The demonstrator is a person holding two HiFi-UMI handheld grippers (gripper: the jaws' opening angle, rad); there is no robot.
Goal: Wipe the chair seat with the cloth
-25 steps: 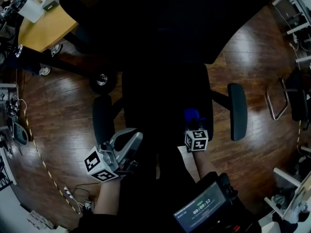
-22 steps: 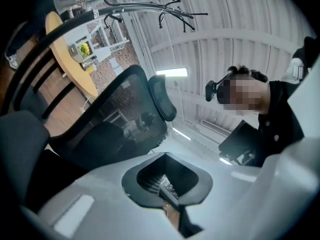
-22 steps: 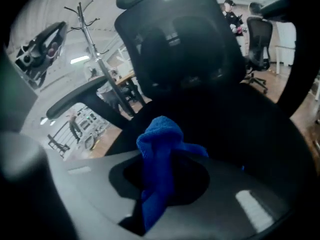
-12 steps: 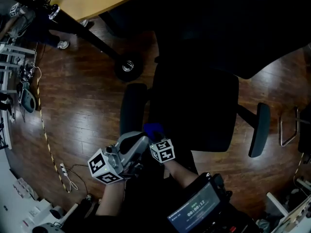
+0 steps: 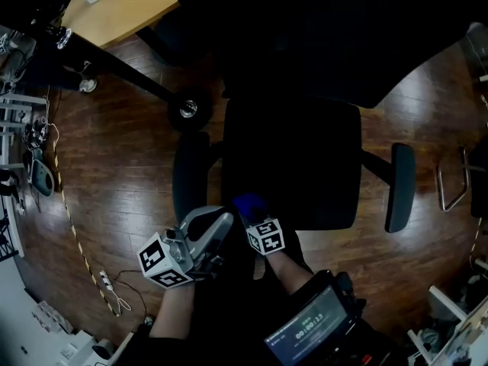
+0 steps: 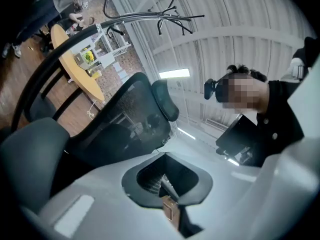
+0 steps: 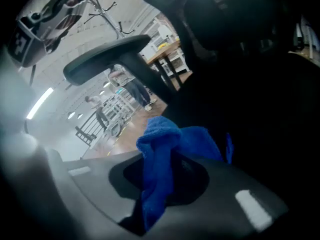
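Observation:
A black office chair fills the head view, its seat (image 5: 293,162) between a left armrest (image 5: 189,175) and a right armrest (image 5: 400,185). My right gripper (image 5: 252,213) is at the seat's front left corner, shut on a bunched blue cloth (image 5: 248,204). In the right gripper view the cloth (image 7: 165,154) hangs from between the jaws against the dark seat. My left gripper (image 5: 210,231) hangs beside the left armrest, off the seat, jaws together and holding nothing. Its own view looks up at the mesh chair back (image 6: 125,119).
A wooden table (image 5: 122,10) stands at the far left, with a caster wheel (image 5: 187,111) just behind the left armrest. A cable (image 5: 72,227) trails over the wood floor at left. A metal chair frame (image 5: 454,181) is at right.
My right gripper has carried the cloth from the seat's front right to its front left corner. The left gripper has stayed beside the armrest.

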